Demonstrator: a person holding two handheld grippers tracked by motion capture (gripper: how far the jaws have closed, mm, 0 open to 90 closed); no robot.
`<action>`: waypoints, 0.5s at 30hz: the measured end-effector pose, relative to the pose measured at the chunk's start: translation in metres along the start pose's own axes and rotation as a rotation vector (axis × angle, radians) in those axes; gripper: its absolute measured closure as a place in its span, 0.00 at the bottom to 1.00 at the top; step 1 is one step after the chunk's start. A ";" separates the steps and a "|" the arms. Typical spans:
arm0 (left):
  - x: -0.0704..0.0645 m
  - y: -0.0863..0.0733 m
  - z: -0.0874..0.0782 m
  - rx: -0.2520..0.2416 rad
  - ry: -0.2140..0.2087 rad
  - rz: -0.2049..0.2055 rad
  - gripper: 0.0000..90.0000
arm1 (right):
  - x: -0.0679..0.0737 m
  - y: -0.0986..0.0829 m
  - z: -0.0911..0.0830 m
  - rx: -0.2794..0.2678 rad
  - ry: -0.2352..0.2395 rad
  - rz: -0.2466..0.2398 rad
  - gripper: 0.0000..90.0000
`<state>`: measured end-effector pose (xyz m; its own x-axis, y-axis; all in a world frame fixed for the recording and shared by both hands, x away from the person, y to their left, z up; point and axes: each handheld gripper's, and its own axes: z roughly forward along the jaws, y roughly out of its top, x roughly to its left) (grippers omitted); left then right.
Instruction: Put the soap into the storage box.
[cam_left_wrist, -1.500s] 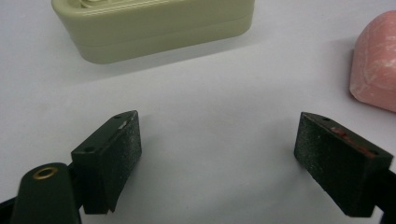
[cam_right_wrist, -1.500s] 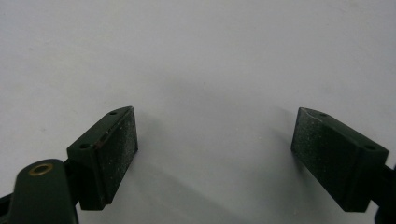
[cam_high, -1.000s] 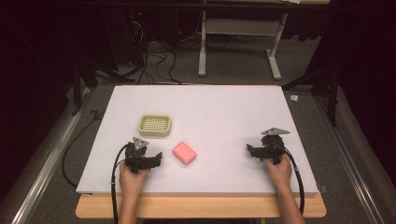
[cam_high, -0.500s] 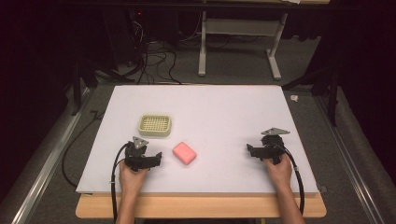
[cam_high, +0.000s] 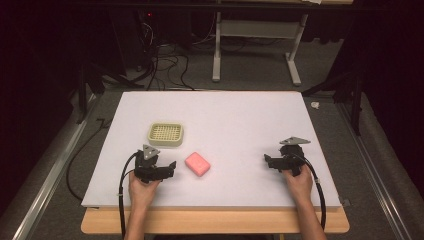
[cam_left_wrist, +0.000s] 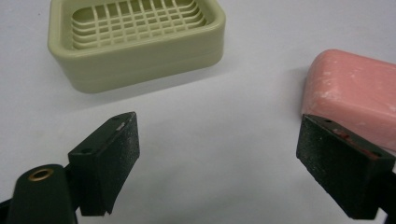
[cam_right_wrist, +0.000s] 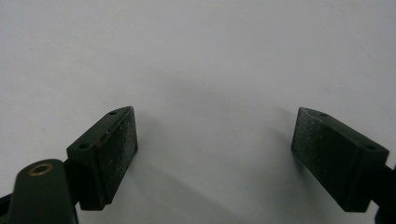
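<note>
**Waiting over one soap and one dish**

Resting on the desk (cam_high: 225, 120), the left hand-held gripper (cam_high: 167, 169) sits with jaws wide, just beside the single pink soap bar (cam_high: 198, 164); the one slatted soap dish (cam_high: 165, 134) sits just beyond. The right hand-held gripper (cam_high: 268, 161), equally wide, rests well apart over bare surface. A slick bar could likely squirt out of a pinch, or get nudged away by the near jaw.

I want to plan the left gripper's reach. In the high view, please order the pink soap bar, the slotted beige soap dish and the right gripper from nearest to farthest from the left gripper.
1. Pink rectangular soap bar: just beside the left gripper, toward the table's middle.
2. Beige plastic soap dish with a slotted grid: behind it, slightly farther.
3. Right gripper: far across the white table.
</note>
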<state>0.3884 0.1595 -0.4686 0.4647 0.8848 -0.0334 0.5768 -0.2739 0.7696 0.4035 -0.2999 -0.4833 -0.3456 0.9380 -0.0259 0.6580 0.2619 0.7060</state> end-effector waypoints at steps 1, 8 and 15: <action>-0.001 0.001 -0.001 0.000 -0.006 0.002 0.16 | 0.000 0.000 0.000 -0.001 0.000 -0.001 0.17; -0.011 0.008 -0.006 -0.022 -0.043 0.016 0.14 | 0.000 0.000 0.000 0.000 0.000 0.000 0.17; -0.023 0.013 -0.008 -0.029 -0.085 0.041 0.13 | 0.000 0.000 0.000 -0.001 0.000 -0.001 0.17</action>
<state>0.3803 0.1384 -0.4530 0.5439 0.8374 -0.0544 0.5365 -0.2972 0.7898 0.4035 -0.2999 -0.4834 -0.3458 0.9379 -0.0267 0.6573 0.2624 0.7065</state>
